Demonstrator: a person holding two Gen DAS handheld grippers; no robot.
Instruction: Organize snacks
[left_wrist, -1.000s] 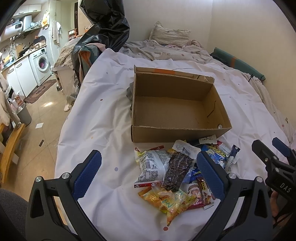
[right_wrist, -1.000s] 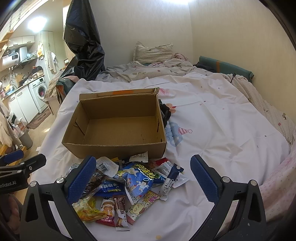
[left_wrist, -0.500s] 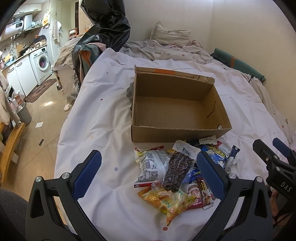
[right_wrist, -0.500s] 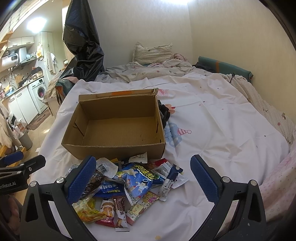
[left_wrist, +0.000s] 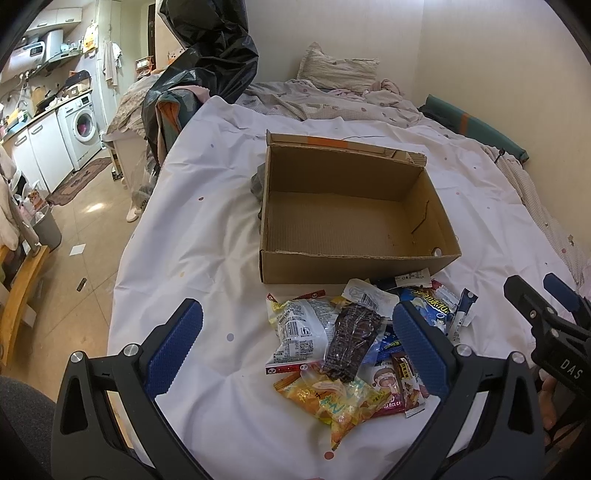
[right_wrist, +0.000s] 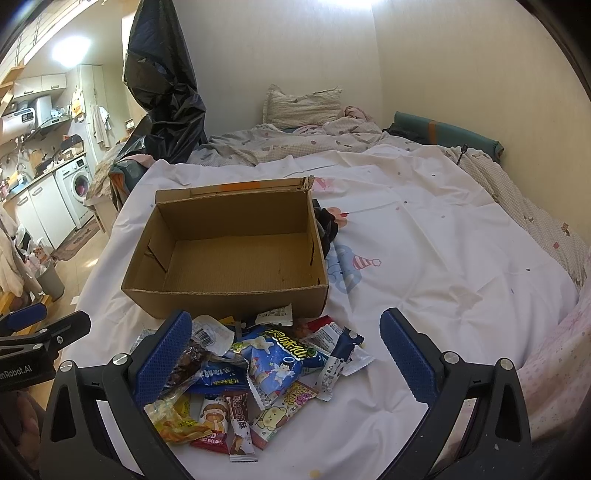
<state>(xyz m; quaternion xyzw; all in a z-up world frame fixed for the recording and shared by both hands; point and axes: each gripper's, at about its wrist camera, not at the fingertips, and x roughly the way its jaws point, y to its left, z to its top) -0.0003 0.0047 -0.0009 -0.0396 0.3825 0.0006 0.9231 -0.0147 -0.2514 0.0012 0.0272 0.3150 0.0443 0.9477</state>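
An empty brown cardboard box (left_wrist: 354, 254) (right_wrist: 229, 273) lies on a white bed sheet. In front of it sits a pile of several snack packets (left_wrist: 351, 339) (right_wrist: 258, 365): a white bag (left_wrist: 299, 328), a dark brown pack (left_wrist: 351, 339), a yellow chip bag (left_wrist: 332, 400) and a blue pack (right_wrist: 279, 363). My left gripper (left_wrist: 295, 347) hovers open above the pile's left side, holding nothing. Above the pile's right side my right gripper (right_wrist: 286, 354) is also open with nothing between its fingers. Each gripper shows at the edge of the other's view.
The white sheet (right_wrist: 424, 258) covers the bed, with rumpled bedding and a pillow (left_wrist: 338, 72) at the far end. A black plastic bag (left_wrist: 207, 48) hangs at the back left. The floor and a washing machine (left_wrist: 83, 127) lie left of the bed's edge.
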